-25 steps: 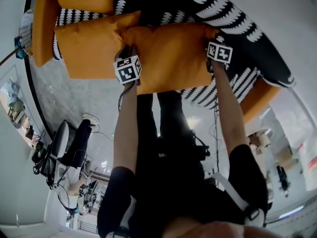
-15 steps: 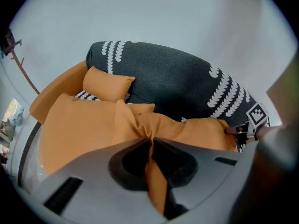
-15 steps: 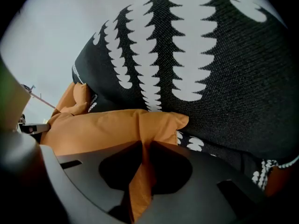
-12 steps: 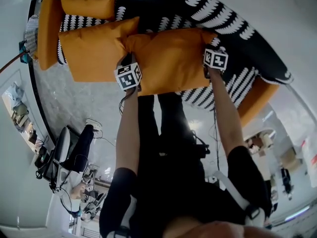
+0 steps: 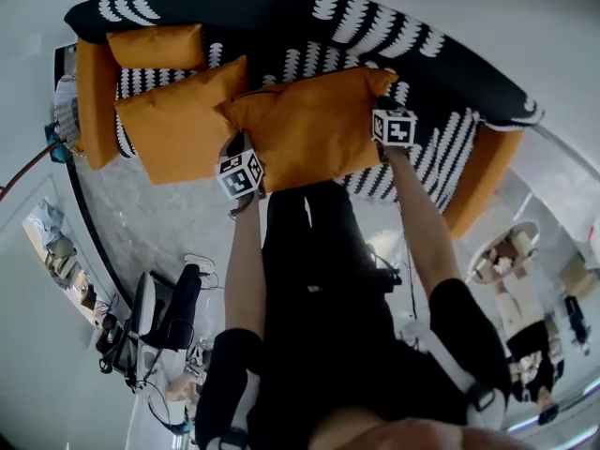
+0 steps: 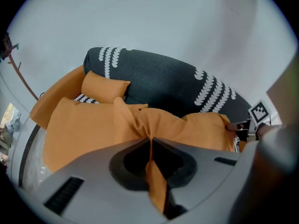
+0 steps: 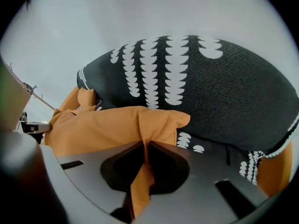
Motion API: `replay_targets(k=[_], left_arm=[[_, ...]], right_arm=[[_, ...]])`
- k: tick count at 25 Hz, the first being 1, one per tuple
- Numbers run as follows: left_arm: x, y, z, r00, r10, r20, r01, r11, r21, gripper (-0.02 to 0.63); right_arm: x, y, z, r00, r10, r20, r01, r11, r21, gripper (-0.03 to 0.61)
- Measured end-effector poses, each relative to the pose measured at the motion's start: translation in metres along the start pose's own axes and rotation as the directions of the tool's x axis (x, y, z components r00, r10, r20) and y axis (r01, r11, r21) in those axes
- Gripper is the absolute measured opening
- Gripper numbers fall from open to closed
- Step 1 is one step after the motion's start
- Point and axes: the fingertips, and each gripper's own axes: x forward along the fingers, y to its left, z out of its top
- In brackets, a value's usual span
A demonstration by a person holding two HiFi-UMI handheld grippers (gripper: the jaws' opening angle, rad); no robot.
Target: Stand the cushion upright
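Observation:
An orange cushion (image 5: pixel 309 125) lies across the seat of a black sofa with white patterns (image 5: pixel 309 36). My left gripper (image 5: pixel 236 150) grips the cushion's near left corner. In the left gripper view its jaws are closing on a fold of the orange fabric (image 6: pixel 150 141). My right gripper (image 5: pixel 381 137) holds the near right corner, and its jaws (image 7: pixel 145 146) are likewise closing on pinched fabric. The cushion (image 7: pixel 112 127) hangs between the two grippers, raised at its near edge. Each gripper shows in the other's view, the right gripper (image 6: pixel 240 127) and the left gripper (image 7: pixel 35 126).
A second orange cushion (image 5: pixel 178 120) overlaps the held one on the left, and a smaller one (image 5: pixel 155 47) leans at the sofa's far left. Orange armrests (image 5: pixel 94 101) (image 5: pixel 478 181) close both ends. Pale marble floor (image 5: pixel 159 223) lies in front, with chairs and equipment at lower left.
Both grippers have risen with the cushion's near edge, which now stands higher off the seat. More of the sofa back has come into view.

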Motion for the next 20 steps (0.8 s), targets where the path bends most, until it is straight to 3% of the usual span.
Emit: replay_targets(k=[11,20], left_arm=[[-0.029,-0.013,-0.016,0.994,-0.102,-0.039,0.106,0.987,0.120,0.012],[-0.073,-0.031,-0.024,0.979,-0.203,-0.014,0.200,0.948,0.248,0.011]], right_arm=[[-0.053,-0.001,-0.045,0.995,-0.092,0.041,0.087,0.991,0.102,0.017],[-0.121,-0.001,-0.074,0.976,-0.186,0.108,0.165,0.969,0.184,0.015]])
